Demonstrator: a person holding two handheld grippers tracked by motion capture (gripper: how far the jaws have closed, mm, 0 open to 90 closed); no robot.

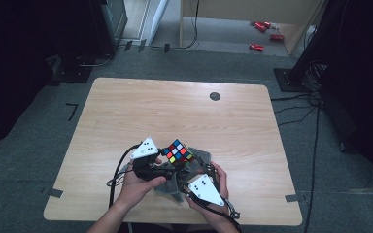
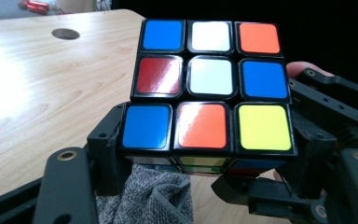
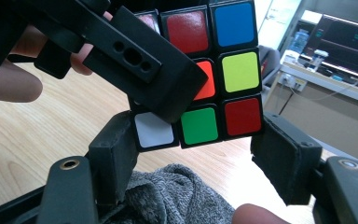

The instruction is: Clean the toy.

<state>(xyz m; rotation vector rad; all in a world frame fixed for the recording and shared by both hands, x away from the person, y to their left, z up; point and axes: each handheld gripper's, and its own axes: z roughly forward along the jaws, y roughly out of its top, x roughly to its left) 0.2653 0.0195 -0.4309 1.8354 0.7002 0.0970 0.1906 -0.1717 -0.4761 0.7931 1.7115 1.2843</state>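
1. A light wooden table with rounded corners and a round dark cable hole stands on grey carpet floor.
2. Red toy-like objects lie beyond, beside a pale wooden panel.

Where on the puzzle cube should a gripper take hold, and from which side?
Grip the puzzle cube across two opposite flat faces of one outer layer, from below over the grey cloth. Flat parallel sides suit the pads and leave the other layers free to turn.
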